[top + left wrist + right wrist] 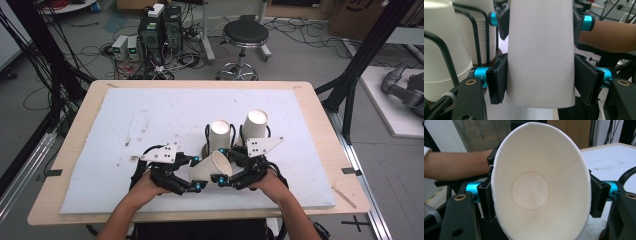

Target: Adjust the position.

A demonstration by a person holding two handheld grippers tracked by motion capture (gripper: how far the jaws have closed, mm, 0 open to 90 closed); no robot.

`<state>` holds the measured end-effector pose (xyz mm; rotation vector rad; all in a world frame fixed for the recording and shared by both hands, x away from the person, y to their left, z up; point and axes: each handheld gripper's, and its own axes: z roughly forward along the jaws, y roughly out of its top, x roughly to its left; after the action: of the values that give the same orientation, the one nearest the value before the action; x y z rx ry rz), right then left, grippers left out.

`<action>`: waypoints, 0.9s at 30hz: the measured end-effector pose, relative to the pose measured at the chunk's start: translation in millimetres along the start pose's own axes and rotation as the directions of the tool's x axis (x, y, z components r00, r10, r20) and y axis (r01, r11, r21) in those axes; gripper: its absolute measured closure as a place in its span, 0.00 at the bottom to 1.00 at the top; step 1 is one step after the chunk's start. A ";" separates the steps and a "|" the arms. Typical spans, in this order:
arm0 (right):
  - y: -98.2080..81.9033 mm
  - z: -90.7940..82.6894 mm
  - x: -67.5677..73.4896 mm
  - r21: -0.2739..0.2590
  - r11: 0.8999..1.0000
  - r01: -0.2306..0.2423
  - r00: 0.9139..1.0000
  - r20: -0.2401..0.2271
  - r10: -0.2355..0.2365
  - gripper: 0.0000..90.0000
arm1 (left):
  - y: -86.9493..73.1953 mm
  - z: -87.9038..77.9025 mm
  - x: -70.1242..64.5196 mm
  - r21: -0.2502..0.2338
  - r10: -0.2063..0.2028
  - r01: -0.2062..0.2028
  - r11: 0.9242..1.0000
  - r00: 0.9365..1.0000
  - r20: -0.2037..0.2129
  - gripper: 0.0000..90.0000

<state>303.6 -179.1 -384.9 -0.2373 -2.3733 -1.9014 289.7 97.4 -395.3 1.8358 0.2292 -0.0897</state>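
Right now a single white paper cup (212,167) hangs on its side just above the white mat (125,120), near the table's front edge, with the left gripper (196,187) clamped on its narrow base end and the right gripper (220,181) pinching its wide mouth, which the squeeze has bent oval. It looks freshly drawn from the two upside-down cup stacks (220,135) in their black wire holders just behind, so next one gripper must let go. No readable writing anywhere.
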 end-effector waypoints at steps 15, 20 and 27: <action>6.7 4.7 6.8 0.040 0.999 0.025 1.000 0.017 -0.026 0.27 | -2.3 6.3 -1.9 0.008 0.088 -0.088 0.996 0.996 0.006 0.40; 6.6 6.5 8.0 -0.005 1.000 0.014 0.999 0.042 -0.014 0.19 | -1.7 4.7 -2.2 -0.026 0.114 -0.114 0.993 0.993 0.004 0.40; 7.3 4.4 8.2 -0.032 0.998 0.048 0.999 0.026 -0.047 0.33 | -2.9 4.8 -1.3 -0.057 0.101 -0.102 0.993 0.995 -0.008 0.39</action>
<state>297.0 -172.8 -377.5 -0.2107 -2.3866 -1.9705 288.1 93.4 -399.1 1.7880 0.1405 -0.0070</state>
